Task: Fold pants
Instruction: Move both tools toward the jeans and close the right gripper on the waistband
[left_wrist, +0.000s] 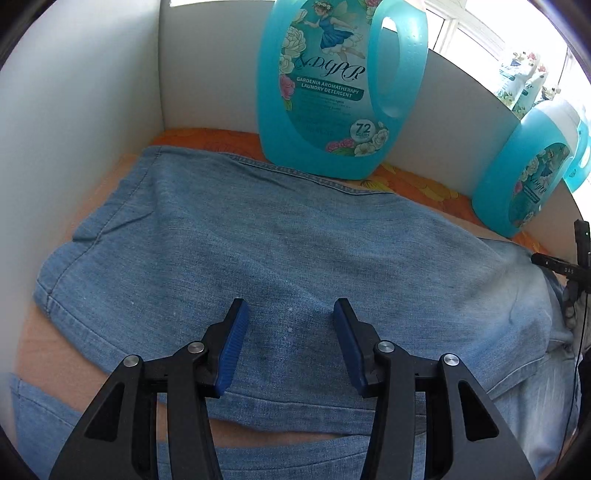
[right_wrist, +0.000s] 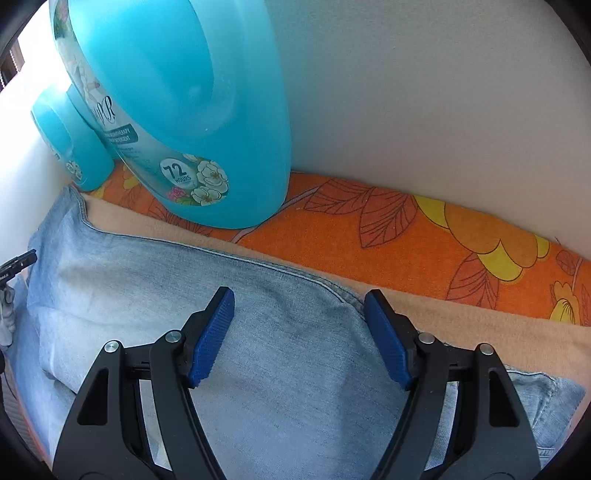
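Where the white walls (left_wrist: 92, 92) close in a corner, the pants (left_wrist: 295, 236) lie spread on a peach blanket (right_wrist: 480, 325) that has an orange flowered border (right_wrist: 406, 236) along the back wall. They are light blue denim, faded in places, with darker stitched seams. One part is folded over the rest, so that a hemmed edge runs across near the bottom of the left wrist view, and a strip of blanket shows between the two layers. Small creases gather at the far left corner. Behind the pants stands a big turquoise detergent bottle (left_wrist: 332, 85), with a second bottle (left_wrist: 524, 177) further right. The left gripper (left_wrist: 291, 314) hangs over the folded layer, its blue pads apart and holding nothing. The right gripper (right_wrist: 299, 306) is also released, wider, above a seam of the pants.
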